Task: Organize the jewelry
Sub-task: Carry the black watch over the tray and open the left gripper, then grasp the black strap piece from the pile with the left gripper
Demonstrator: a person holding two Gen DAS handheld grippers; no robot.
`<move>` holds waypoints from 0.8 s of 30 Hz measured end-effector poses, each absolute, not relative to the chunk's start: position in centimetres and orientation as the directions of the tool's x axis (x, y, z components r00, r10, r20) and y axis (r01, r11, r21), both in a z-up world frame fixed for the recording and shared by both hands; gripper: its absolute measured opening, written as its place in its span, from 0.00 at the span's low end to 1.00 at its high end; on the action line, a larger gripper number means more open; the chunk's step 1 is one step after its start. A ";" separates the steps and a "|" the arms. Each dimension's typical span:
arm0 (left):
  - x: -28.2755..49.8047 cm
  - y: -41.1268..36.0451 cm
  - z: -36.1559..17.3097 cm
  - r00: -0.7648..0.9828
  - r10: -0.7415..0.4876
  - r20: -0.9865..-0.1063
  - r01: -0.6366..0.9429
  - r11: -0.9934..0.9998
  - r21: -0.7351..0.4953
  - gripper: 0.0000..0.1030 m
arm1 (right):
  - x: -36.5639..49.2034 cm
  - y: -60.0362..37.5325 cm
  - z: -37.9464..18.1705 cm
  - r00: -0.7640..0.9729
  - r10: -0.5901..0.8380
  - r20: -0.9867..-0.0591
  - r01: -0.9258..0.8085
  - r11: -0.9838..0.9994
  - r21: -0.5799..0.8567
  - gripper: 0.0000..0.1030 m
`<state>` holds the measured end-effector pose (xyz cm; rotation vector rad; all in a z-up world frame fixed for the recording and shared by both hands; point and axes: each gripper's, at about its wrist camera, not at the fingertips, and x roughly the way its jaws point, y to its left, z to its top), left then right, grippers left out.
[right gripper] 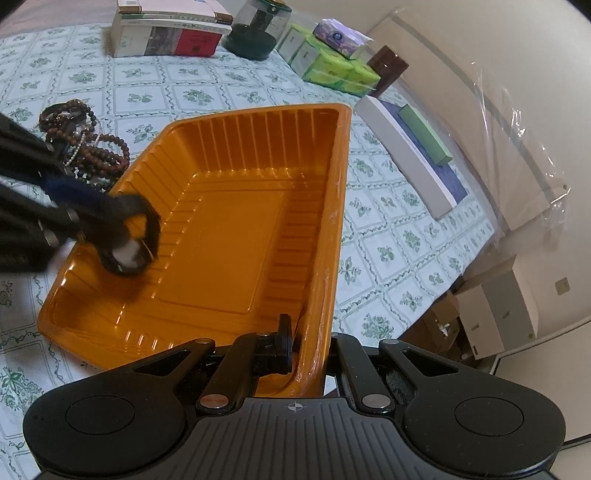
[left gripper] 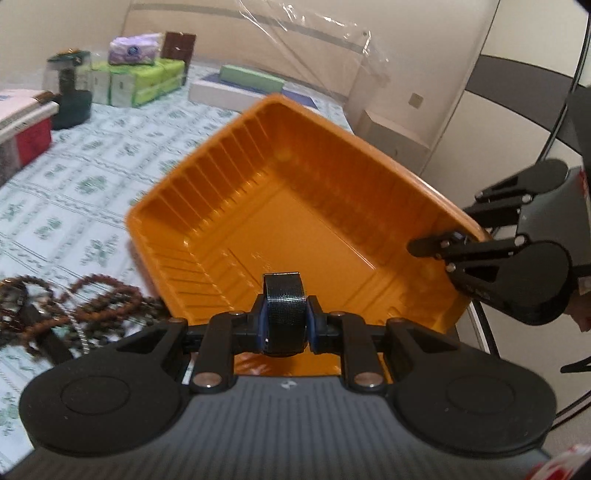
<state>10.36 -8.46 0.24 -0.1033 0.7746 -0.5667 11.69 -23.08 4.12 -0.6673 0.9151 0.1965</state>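
An orange plastic tray (left gripper: 325, 221) (right gripper: 229, 258) lies on the floral tablecloth, with nothing on its floor. My left gripper (left gripper: 284, 321) (right gripper: 92, 218) is shut on a black mesh watch band (left gripper: 284, 302) (right gripper: 129, 240) and holds it over the tray's near-left corner. My right gripper (right gripper: 308, 347) (left gripper: 443, 245) is shut on the tray's right rim, one finger inside the wall and one outside. A pile of brown bead necklaces and chains (left gripper: 85, 306) (right gripper: 85, 144) lies on the cloth just left of the tray.
At the back of the table stand stacked books (right gripper: 170, 33), a dark glass jar (right gripper: 258, 29), green tissue packs (right gripper: 332, 66), a brown box (right gripper: 388, 70) and a flat white box (right gripper: 406, 144) with a green box on it. Cardboard boxes (right gripper: 495, 314) sit on the floor beyond the table's right edge.
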 end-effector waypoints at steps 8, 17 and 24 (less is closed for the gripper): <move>9.1 -7.3 0.9 0.602 -0.523 -0.604 0.440 0.848 -0.295 0.38 | 11.6 -23.2 4.1 0.607 -0.112 -0.787 -0.424 0.792 -0.440 0.04; 7.6 1.7 -0.3 0.722 -0.253 -0.644 0.189 0.968 -0.167 0.39 | 11.4 -23.3 4.1 0.608 -0.111 -0.786 -0.421 0.794 -0.437 0.04; 7.5 6.2 -2.5 0.730 -0.125 -0.672 0.050 0.990 -0.130 0.39 | 11.4 -23.2 4.0 0.610 -0.112 -0.784 -0.421 0.792 -0.441 0.04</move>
